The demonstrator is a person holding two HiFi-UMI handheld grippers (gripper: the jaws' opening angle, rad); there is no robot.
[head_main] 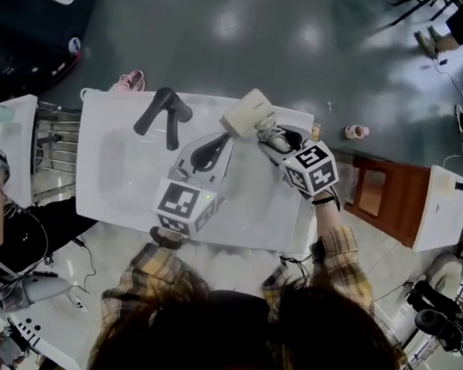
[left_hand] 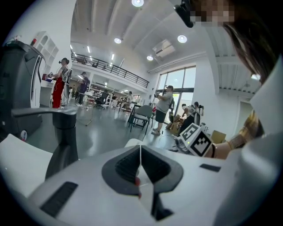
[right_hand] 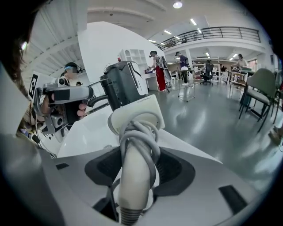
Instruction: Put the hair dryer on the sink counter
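Observation:
A cream hair dryer [head_main: 249,112] with its grey cord wound round the handle hangs over the back right of the white sink counter [head_main: 96,111]. My right gripper [head_main: 270,136] is shut on that handle [right_hand: 132,176], and the dryer's head [right_hand: 137,112] points away from the camera. My left gripper [head_main: 208,151] hovers over the basin just left of the dryer; its jaws are shut with nothing between them [left_hand: 140,170]. A black faucet [head_main: 164,111] stands at the counter's back edge, left of both grippers; it also shows as the faucet [left_hand: 64,132].
A brown wooden cabinet [head_main: 378,194] stands right of the counter, a metal rack [head_main: 51,148] left of it. Pink shoes [head_main: 129,81] lie on the floor behind. A dark grey appliance [right_hand: 124,86] rises beyond the counter. People and chairs fill the hall behind.

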